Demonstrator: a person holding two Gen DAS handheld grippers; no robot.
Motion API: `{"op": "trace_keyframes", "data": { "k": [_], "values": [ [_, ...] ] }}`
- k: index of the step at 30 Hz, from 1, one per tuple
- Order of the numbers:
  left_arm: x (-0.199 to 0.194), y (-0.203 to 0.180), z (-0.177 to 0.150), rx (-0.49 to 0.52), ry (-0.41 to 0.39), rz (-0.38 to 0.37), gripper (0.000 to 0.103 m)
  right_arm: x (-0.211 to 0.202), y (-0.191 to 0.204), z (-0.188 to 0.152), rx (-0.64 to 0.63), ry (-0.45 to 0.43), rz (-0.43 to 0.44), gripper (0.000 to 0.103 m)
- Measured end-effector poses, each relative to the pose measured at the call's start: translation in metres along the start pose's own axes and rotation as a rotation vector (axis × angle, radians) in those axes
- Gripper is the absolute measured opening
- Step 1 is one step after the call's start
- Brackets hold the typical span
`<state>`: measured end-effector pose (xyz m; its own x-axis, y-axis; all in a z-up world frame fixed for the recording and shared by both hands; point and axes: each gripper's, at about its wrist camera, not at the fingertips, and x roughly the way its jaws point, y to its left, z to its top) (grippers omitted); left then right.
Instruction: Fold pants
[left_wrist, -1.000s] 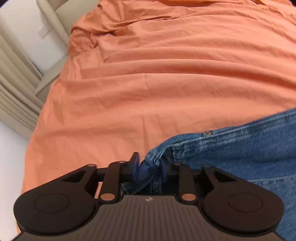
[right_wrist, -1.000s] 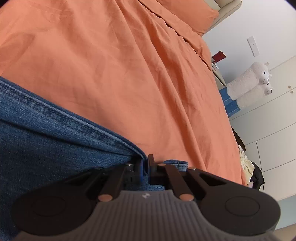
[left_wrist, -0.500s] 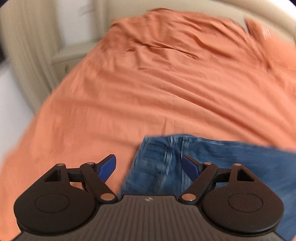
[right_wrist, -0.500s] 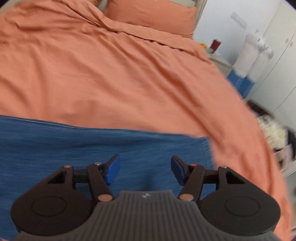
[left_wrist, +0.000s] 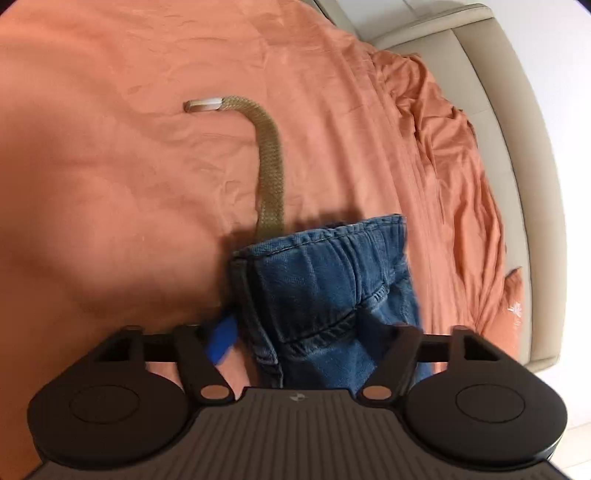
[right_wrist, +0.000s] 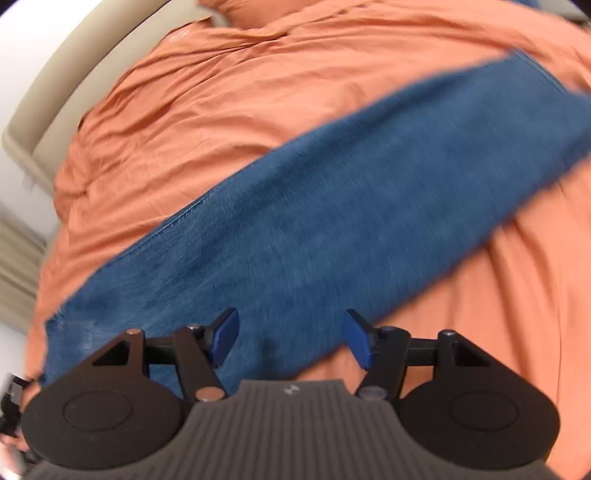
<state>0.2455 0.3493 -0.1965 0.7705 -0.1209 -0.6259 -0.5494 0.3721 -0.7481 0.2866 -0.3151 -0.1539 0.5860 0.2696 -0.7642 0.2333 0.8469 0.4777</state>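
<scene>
Blue denim pants (left_wrist: 332, 295) between closing left gripper (left_wrist: 314, 343) pads — unpinched.

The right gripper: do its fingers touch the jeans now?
Apart. The right wrist view shows the right gripper open, and both blue fingers stand clear above the jeans, which lie flat on the orange bedcover.

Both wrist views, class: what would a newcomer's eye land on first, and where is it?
The blue jeans stand out, stretched slantwise across the orange bedcover in the right wrist view. In the left wrist view, their waistband end sits between the closing left tongs, with a tan woven belt trailing out over the cover.
</scene>
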Motion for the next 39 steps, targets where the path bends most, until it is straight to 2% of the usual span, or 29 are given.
{"op": "trace_keyframes", "data": {
  "k": [1, 2, 3, 4, 5, 9, 12, 15, 17, 19, 21, 23, 25, 29, 30, 32, 33, 34, 37, 39],
  "values": [
    [0.003, -0.005, -0.001, 0.023, -0.011, 0.024, 0.058, -0.005, -0.001, -0.010, 0.018, -0.003, 0.009, 0.059],
    [0.002, -0.011, -0.002, 0.061, -0.022, 0.053, 0.045, -0.010, 0.000, -0.020, 0.016, -0.005, 0.017, 0.059],
    [0.001, -0.021, -0.003, 0.114, -0.036, 0.094, 0.038, -0.014, 0.004, -0.029, -0.008, -0.002, 0.021, 0.060],
    [-0.004, -0.033, -0.004, 0.172, -0.059, 0.123, 0.027, -0.015, 0.009, -0.038, -0.049, 0.007, 0.020, 0.060],
    [-0.011, -0.042, -0.003, 0.216, -0.078, 0.133, 0.021, -0.014, 0.019, -0.049, -0.104, 0.020, 0.021, 0.060],
    [-0.042, -0.084, -0.001, 0.342, -0.144, 0.146, 0.018, 0.003, 0.072, -0.094, -0.353, 0.068, 0.078, 0.060],
    [-0.039, -0.085, 0.002, 0.403, -0.150, 0.203, 0.018, 0.022, 0.115, -0.133, -0.542, 0.077, 0.150, 0.064],
    [-0.017, -0.071, 0.003, 0.430, -0.127, 0.260, 0.018, 0.042, 0.148, -0.170, -0.725, 0.021, 0.152, 0.071],
    [-0.004, -0.063, 0.000, 0.446, -0.115, 0.287, 0.018, 0.059, 0.165, -0.183, -0.850, -0.011, 0.131, 0.071],
    [-0.008, -0.056, -0.004, 0.459, -0.117, 0.282, 0.018, 0.064, 0.175, -0.187, -0.947, -0.089, 0.107, 0.070],
    [-0.011, -0.054, -0.006, 0.498, -0.110, 0.283, 0.019, 0.056, 0.180, -0.186, -0.993, -0.193, 0.082, 0.070],
    [-0.011, -0.056, -0.005, 0.522, -0.098, 0.283, 0.019, 0.048, 0.184, -0.179, -0.996, -0.247, 0.112, 0.071],
    [-0.011, -0.056, -0.004, 0.526, -0.086, 0.284, 0.019, 0.049, 0.186, -0.174, -1.005, -0.226, 0.127, 0.074],
    [-0.007, -0.055, -0.004, 0.535, -0.079, 0.288, 0.020, 0.077, 0.188, -0.170, -0.999, -0.142, 0.121, 0.074],
    [-0.005, -0.056, -0.004, 0.537, -0.078, 0.292, 0.020, 0.083, 0.190, -0.172, -0.988, -0.130, 0.117, 0.071],
    [-0.006, -0.055, -0.004, 0.542, -0.077, 0.293, 0.020, 0.089, 0.192, -0.178, -0.976, -0.135, 0.124, 0.047],
    [-0.007, -0.056, -0.003, 0.540, -0.076, 0.293, 0.020, 0.087, 0.195, -0.181, -0.982, -0.134, 0.141, 0.025],
    [-0.009, -0.057, -0.002, 0.534, -0.079, 0.288, 0.020, 0.080, 0.200, -0.185, -0.992, -0.140, 0.158, 0.010],
    [-0.014, -0.066, -0.001, 0.558, -0.092, 0.292, 0.020, 0.045, 0.202, -0.196, -1.007, -0.210, 0.169, 0.005],
    [-0.009, -0.071, -0.006, 0.605, -0.090, 0.337, 0.020, 0.041, 0.196, -0.198, -0.964, -0.162, 0.171, 0.002]
  ]
}}
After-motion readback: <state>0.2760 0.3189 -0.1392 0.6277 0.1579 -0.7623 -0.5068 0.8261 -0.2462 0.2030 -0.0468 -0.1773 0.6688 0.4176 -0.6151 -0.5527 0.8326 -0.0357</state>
